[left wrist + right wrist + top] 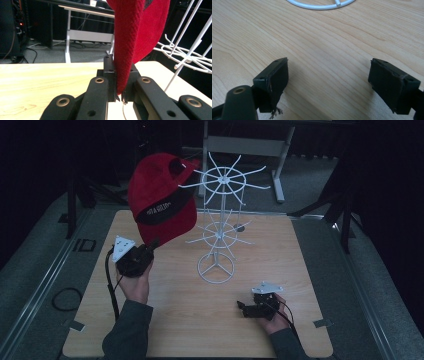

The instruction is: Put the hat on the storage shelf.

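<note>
A red cap (160, 195) with a black patch hangs in the air beside the top ring of a white wire rack (220, 220). My left gripper (150, 246) is shut on the cap's lower edge, holding it up left of the rack. In the left gripper view the red fabric (132, 37) is pinched between the two black jaws, with the rack's arms (185, 53) at the right. My right gripper (244, 309) rests low over the table near the front right, open, with bare wood between its jaws (327, 82). The rack's round base (322, 5) lies ahead of it.
The wooden table (280, 260) sits on a grey surround. A black cable loop (65, 298) lies on the floor at the left. A grey desk frame (250, 145) stands behind the table. A black stand (345, 215) is at the right.
</note>
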Demonstrator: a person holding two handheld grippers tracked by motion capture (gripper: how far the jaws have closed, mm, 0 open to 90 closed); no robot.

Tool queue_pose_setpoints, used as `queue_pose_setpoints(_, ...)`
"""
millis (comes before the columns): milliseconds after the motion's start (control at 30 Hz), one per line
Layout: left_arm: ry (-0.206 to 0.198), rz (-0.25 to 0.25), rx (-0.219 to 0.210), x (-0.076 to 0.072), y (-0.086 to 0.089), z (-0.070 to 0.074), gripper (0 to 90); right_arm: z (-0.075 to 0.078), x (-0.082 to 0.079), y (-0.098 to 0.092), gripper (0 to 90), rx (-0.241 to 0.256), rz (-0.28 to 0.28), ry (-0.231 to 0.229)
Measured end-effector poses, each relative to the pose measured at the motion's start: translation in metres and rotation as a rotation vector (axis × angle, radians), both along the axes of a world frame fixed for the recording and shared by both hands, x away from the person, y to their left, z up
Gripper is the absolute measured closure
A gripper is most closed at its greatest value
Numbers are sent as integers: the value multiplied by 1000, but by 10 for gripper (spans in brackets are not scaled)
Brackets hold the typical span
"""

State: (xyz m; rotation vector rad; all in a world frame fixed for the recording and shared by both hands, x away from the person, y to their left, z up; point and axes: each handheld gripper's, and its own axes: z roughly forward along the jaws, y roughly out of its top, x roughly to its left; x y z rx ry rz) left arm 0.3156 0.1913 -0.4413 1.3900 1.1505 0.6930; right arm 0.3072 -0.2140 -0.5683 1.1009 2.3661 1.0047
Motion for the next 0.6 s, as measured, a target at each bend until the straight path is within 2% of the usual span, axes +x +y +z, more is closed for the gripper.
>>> queue_pose_setpoints(467, 39, -38, 31, -2, -7, -17, 857, 0, 0, 0, 163, 2, -1, -1)
queue_pose_setpoints(600, 47, -54, 52, -2, -11, -23, 854, 0, 0, 0, 163, 0, 0, -1)
